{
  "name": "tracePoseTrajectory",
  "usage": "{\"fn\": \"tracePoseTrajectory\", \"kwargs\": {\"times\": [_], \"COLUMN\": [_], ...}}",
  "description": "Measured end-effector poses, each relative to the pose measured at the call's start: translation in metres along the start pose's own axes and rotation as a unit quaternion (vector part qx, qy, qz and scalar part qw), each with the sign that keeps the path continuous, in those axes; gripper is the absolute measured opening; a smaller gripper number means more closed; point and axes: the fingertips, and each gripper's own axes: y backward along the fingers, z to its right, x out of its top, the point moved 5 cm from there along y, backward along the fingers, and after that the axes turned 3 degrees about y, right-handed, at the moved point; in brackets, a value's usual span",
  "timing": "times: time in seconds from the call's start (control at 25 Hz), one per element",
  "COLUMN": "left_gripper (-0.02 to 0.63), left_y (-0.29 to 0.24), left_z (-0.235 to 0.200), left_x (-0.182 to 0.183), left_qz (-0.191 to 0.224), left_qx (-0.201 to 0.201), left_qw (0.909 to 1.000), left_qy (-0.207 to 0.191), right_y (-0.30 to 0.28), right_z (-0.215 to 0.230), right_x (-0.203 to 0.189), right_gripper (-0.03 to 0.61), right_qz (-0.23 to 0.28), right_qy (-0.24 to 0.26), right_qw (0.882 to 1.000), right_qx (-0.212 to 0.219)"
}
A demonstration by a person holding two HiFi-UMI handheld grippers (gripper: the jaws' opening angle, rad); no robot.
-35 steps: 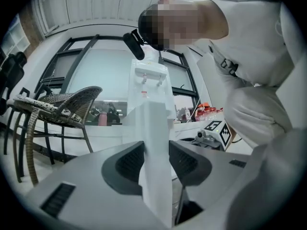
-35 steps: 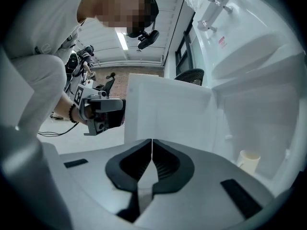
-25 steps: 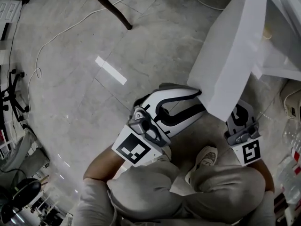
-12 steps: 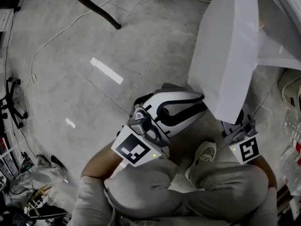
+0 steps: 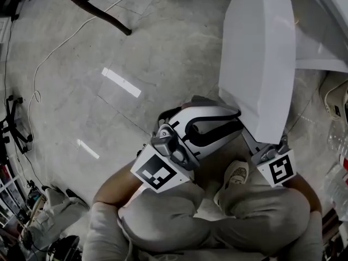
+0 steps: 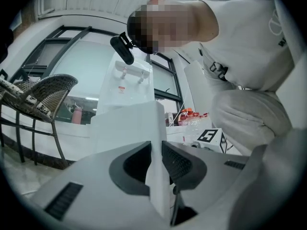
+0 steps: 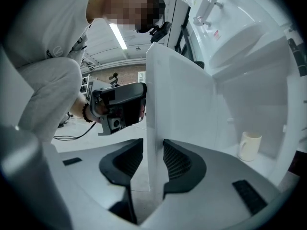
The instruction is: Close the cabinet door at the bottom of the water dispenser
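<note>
The white cabinet door [image 5: 261, 53] stands swung out from the bottom of the water dispenser [image 5: 321, 26]. My left gripper [image 5: 234, 118] reaches the door's free edge from the left. In the left gripper view the door's edge [image 6: 156, 128] sits between the pads; the jaws have just been closing and now press on it. My right gripper [image 5: 272, 156] is below the door's near corner, its tips hidden there. In the right gripper view its jaws [image 7: 153, 152] have just been opening and straddle the door [image 7: 177, 104] with thin gaps on both sides.
A white mug [image 7: 249, 145] stands inside the cabinet. A dark chair leg [image 5: 103, 18] and a white cable [image 5: 54, 53] lie on the grey floor to the left. The person's knees and a shoe [image 5: 236, 178] are just behind the grippers. Bottles [image 5: 337, 145] stand at the right.
The door panel looks turned a little more upright in the head view, and the view has shifted. Both grippers have stayed at the door's near edge.
</note>
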Motion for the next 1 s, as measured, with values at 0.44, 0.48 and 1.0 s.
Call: {"fn": "tracePoseTrajectory", "kwargs": {"times": [0.44,0.48,1.0], "left_gripper": [0.075,0.075,0.061], "left_y": [-0.028,-0.032,-0.049], "left_z": [0.012,0.013,0.011], "left_x": [-0.002,-0.003,-0.011], "left_qz": [0.009,0.01,0.009], "left_qx": [-0.019,-0.023,-0.04], "left_qw": [0.9996,0.9995,0.9982], "left_qy": [0.016,0.018,0.043], "right_y": [0.02,0.02,0.037], "right_z": [0.018,0.018,0.042], "right_x": [-0.005,-0.006,-0.008], "right_gripper": [0.17,0.177,0.193], "right_qz": [0.014,0.014,0.027], "right_qy": [-0.017,-0.017,-0.016], "right_qw": [0.997,0.997,0.991], "right_qx": [-0.072,-0.072,-0.131]}}
